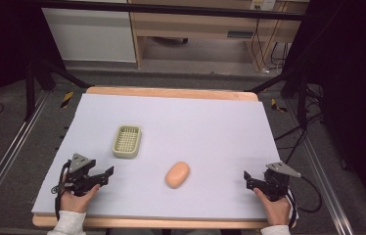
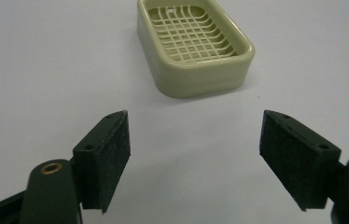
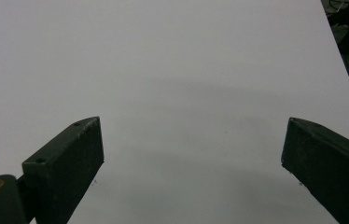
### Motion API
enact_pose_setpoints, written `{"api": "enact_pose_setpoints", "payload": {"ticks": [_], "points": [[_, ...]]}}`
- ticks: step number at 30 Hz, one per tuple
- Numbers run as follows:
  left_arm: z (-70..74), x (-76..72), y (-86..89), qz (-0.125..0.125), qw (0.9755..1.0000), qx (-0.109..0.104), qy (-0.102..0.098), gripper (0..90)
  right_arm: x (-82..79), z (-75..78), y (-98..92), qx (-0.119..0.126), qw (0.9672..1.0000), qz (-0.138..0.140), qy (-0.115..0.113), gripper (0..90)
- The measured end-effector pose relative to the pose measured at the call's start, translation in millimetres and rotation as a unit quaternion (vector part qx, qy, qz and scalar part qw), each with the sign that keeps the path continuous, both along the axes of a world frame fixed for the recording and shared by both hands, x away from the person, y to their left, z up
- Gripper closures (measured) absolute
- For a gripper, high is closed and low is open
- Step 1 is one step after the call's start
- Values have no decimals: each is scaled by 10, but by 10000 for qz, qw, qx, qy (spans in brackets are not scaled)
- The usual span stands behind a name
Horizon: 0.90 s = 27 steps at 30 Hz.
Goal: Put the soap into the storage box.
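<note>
Left tool at near-left of tabletop, jaws wide apart, nothing between them. Right tool at near-right, jaws also wide apart, bare white surface ahead. One pale green soap dish with grid insert, just ahead of left tool. One peach soap bar between tools, well apart from dish.

The left claw is held low at the near left of the table by the person's left hand. Its two jaws stand wide apart and hold nothing. The right claw is at the near right, held by the right hand, its jaws also spread wide and empty.
</note>
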<state>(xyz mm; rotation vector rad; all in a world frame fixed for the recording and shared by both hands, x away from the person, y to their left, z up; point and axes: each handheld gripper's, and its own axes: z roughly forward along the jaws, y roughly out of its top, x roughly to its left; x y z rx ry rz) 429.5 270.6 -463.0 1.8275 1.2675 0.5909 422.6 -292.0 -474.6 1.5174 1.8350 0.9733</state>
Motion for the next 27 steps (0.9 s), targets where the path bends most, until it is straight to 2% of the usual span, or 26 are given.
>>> {"api": "enact_pose_setpoints", "payload": {"ticks": [5, 11, 27], "points": [[14, -20, -41, -21, 10000, 16, -16, 242, -29, 16, 40, -128, 9999, 15, -91, 61], [35, -44, -94, -76, 9999, -16, -83, 242, -32, 20, 30, -100, 9999, -16, -87, 61], [72, -52, -226, -260, 9996, -58, -79, 227, -33, 22, 44, -106, 9999, 10, -71, 64]]}}
